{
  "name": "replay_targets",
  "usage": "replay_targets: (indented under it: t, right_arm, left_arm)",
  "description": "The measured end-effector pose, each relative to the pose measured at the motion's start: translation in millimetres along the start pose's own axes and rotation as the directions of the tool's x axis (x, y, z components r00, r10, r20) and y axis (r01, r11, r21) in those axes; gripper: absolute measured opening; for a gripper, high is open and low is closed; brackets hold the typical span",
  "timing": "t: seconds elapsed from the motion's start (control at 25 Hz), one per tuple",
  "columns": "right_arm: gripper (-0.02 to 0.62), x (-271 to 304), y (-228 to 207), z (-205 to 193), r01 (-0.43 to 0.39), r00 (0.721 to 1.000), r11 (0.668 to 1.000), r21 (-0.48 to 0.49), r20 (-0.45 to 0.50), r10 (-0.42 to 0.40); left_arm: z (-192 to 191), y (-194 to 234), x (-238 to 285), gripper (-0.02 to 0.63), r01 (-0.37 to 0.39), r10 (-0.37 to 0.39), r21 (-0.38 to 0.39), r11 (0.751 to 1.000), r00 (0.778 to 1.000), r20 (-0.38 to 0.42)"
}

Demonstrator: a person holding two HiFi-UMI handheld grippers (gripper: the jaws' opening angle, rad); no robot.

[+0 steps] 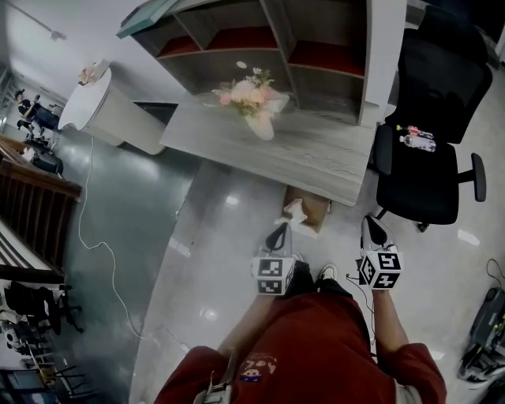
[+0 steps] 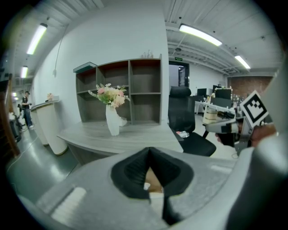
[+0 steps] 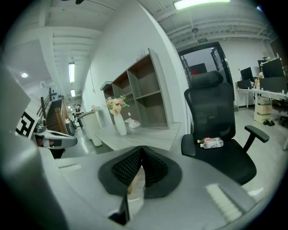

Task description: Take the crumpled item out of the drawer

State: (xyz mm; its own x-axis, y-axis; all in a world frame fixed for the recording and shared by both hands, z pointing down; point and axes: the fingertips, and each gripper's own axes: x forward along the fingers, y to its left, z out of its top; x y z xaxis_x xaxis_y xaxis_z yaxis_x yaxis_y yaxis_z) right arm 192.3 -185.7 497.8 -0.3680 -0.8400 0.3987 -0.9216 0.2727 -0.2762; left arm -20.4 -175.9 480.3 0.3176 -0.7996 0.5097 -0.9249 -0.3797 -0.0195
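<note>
2 empty | left gripper (image 1: 278, 234) fingers (image 2: 135, 170) together | right gripper (image 1: 374, 231) fingers (image 3: 128, 168) together

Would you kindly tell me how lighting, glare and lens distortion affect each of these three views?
Head view: lamps glare off the glossy floor in bright spots, and straight edges bend near the rim. Left gripper view: strong fisheye with dark corners, and the ceiling light strip is blown out. Right gripper view: same dark rim, the overhead light is overexposed, and the office chair is fairly sharp.
</note>
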Motion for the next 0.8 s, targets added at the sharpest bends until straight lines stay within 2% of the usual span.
replay_targets:
  t: [0.44, 0.64, 0.8]
  right_arm:
    - [0.002, 37.9, 7.3, -11.9, -0.021, 1.0, 1.0, -0.022, -0.021, 0.021]
    - [0.002, 54.0, 14.5, -9.1, -0.024, 0.999, 0.999, -0.034, -0.037, 0.023]
    - [0.002, 70.8, 19.8, -11.1, -0.041, 0.997, 0.998, -0.052, -0.06, 0.038]
  left_arm:
    - [-11.3, 19.1, 32.5, -0.002, 0.007, -0.007, -0.011, 1.0, 1.0, -0.003]
    - [-22.6, 30.8, 45.8, -0.002, 0.005, -0.006, -0.026, 1.0, 1.0, -0.028]
    - [-28.5, 34.5, 60.1, -0.002, 0.03, -0.031, -0.041, 0.999, 0.999, -0.027]
